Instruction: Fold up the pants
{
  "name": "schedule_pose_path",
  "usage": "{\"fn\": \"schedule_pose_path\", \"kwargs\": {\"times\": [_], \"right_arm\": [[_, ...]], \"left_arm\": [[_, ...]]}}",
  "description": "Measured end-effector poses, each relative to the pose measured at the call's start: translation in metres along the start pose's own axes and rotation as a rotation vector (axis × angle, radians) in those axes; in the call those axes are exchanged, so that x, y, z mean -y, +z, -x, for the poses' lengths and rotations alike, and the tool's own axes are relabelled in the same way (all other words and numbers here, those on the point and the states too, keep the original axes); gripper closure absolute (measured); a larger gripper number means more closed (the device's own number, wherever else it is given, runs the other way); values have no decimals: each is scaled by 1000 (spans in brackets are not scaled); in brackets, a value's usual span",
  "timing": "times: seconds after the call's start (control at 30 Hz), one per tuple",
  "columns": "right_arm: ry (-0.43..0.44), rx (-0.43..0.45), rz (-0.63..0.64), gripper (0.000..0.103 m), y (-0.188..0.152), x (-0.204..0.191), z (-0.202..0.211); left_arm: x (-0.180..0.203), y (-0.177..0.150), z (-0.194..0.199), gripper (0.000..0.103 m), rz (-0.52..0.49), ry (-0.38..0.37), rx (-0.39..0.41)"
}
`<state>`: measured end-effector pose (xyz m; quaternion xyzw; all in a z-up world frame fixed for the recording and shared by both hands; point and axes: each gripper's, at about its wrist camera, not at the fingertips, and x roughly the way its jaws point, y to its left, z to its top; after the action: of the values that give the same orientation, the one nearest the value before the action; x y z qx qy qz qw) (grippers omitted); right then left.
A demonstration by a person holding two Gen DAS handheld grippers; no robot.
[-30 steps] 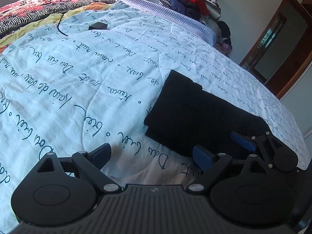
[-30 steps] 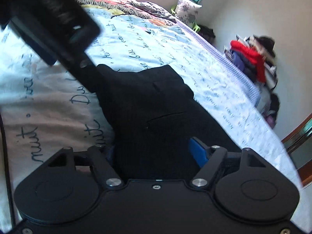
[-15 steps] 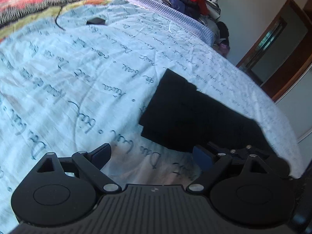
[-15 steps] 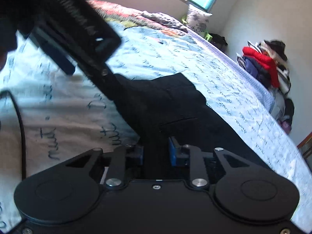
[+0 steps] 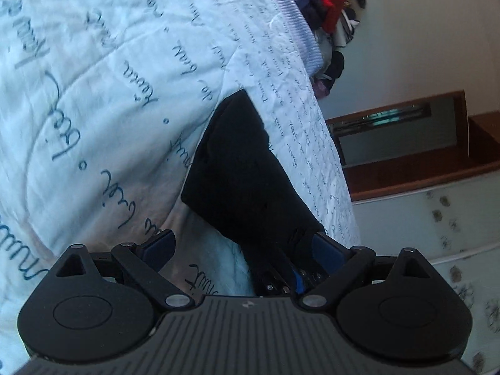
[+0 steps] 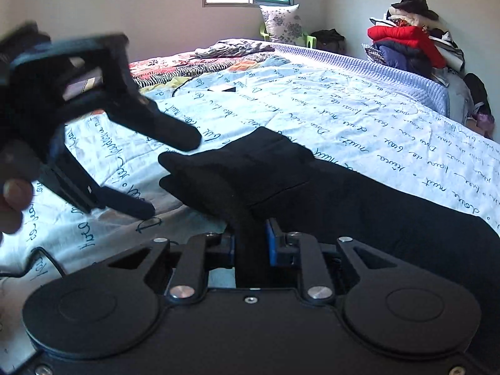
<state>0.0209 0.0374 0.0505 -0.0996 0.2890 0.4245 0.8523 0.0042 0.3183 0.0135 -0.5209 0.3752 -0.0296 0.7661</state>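
Only readable text is the dark cursive script printed in repeating lines all over the pale blue bedspread [image 6: 359,118] [image 5: 103,72]. Words that come through: "nuit" and what looks like "Dau" and "bien" or "bee", French-style handwriting. Most of it is upside down or skewed in both views, too distorted to read fully. No labels, brands or numbers legible elsewhere.
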Motion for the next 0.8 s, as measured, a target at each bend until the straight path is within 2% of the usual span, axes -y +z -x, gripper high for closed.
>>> {"fn": "schedule_pose_path", "kwargs": {"times": [0.23, 0.3, 0.33, 0.43, 0.53, 0.57, 0.6, 0.63, 0.67, 0.77, 0.8], "right_arm": [[2, 5, -4, 85, 2, 5, 2], [3, 9, -9, 85, 1, 6, 3], [2, 9, -8, 85, 0, 6, 3], [3, 0, -4, 85, -3, 4, -1], [10, -17, 0, 83, -7, 3, -4], [17, -20, -6, 80, -8, 4, -4], [25, -18, -24, 72, -9, 6, -2], [36, -8, -55, 66, -8, 10, 2], [52, 14, -96, 66, -9, 14, 9], [98, 78, -230, 61, -10, 30, 31], [112, 70, -257, 52, -13, 32, 33]], "left_arm": [[7, 38, -28, 7, -4, 66, 5], [14, 41, -32, 11, -35, 92, 8], [18, 40, -33, 18, -74, 116, 17], [26, 33, -38, 57, -192, 234, 48], [29, 26, -36, 65, -279, 268, 71], [31, 24, -35, 67, -308, 286, 82], [36, 22, -33, 69, -333, 301, 96], [41, 20, -31, 77, -361, 314, 112], [48, 18, -29, 81, -396, 334, 133], [64, 14, -26, 84, -483, 364, 163], [65, 14, -28, 85, -494, 375, 160]]}}
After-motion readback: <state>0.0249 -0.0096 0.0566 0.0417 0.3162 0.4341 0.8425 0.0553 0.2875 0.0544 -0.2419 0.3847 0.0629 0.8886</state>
